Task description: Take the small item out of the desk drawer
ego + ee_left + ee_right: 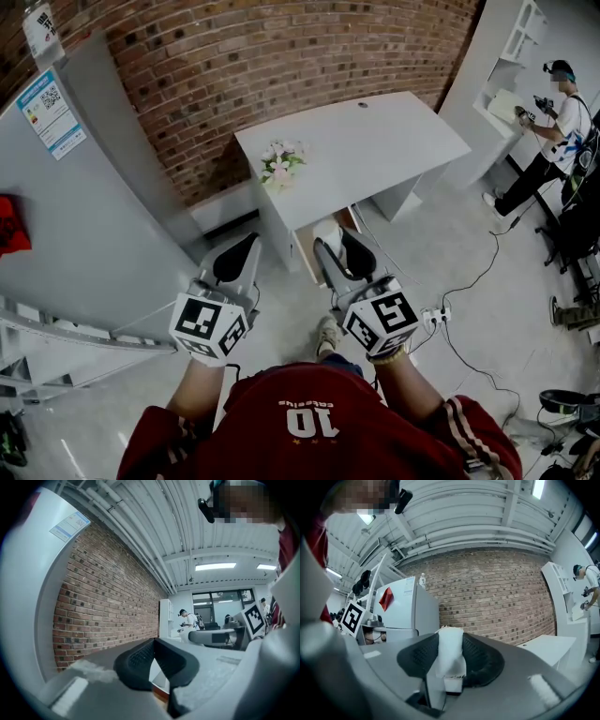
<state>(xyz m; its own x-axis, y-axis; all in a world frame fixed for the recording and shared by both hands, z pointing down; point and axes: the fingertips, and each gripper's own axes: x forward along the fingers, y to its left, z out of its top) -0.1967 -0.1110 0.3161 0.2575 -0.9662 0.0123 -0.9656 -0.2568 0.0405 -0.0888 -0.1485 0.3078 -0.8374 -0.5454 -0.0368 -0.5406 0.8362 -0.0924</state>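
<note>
**Item in grip, clear of drawer**

Right hand-held gripper (451, 641) pinches the small white item (449, 660), held level at lower centre and apart from the drawer (307, 251), which looks open under the counter (375, 141). Left hand-held gripper (153, 644) is pressed together and empty, parked alongside, probably to stay clear.

Rough brick wall (281, 56) — desk (375, 141) seemingly matt.

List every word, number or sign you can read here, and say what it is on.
"10": on the person's red shirt.
Small word above the number: too blurred to read.
Blue-edged label on the grey fridge: print too small to read.
Marker cubes on the two tools: black square patterns, no words.
</note>
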